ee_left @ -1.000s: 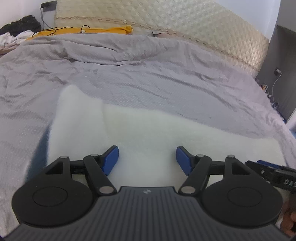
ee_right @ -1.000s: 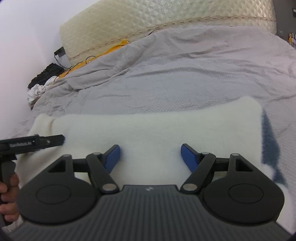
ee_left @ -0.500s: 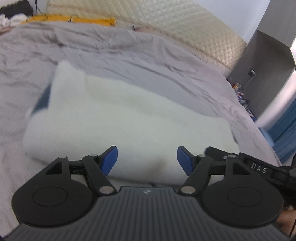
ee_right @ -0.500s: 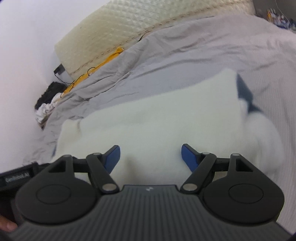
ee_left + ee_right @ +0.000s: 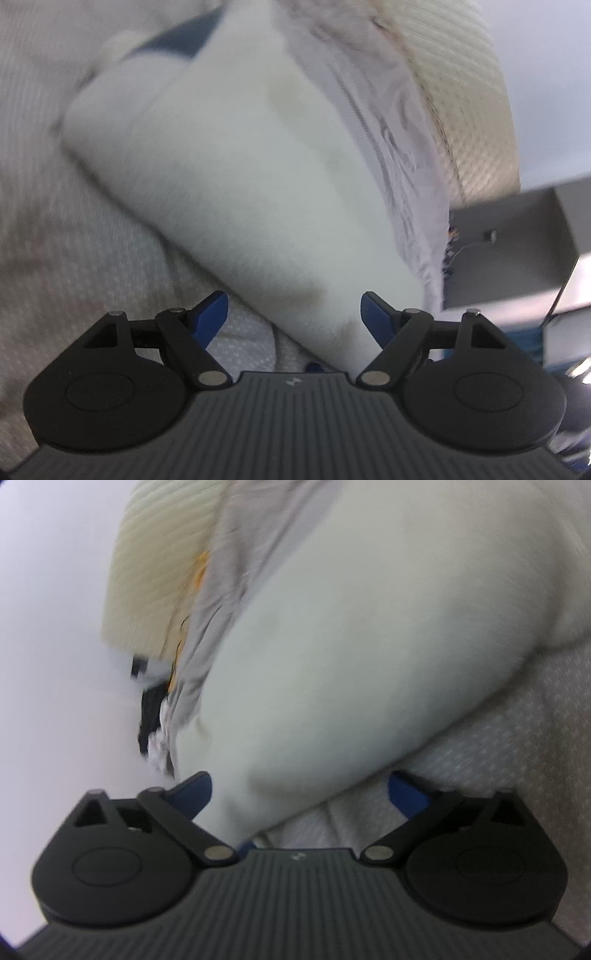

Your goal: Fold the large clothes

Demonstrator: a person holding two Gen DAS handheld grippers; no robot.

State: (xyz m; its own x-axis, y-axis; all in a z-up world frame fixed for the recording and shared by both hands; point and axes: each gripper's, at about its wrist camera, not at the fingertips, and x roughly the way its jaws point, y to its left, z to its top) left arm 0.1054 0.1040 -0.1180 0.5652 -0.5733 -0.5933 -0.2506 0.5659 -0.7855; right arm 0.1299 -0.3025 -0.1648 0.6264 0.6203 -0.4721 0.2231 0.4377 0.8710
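White fleece garment (image 5: 236, 177) w/ dark blue trim lies folded into a long thick band on the grey bedspread (image 5: 74, 258) of the bed, padded headboard (image 5: 465, 92) beyond. Both views tilted hard & blurred. Left gripper (image 5: 293, 315): jaws spread, have just been opening wider; the near end of the band sits between them, but pads not pressing on it as far as I can tell. Right gripper (image 5: 299, 794): jaws spread very wide, just opened further; fleece (image 5: 351, 646) edge & bedspread between them, nothing pinched.

Judgement: each gripper is lining up on one end of the band for the next fold.

Risks from here:
- fleece is thick & springy, so a shallow bite prob takes only the top layer and the fold peels open on lift
- jaws low to bed, so could nip bedspread along w/ the garment and drag it
- uneven lift btwn the 2 ends would skew the band, edges off
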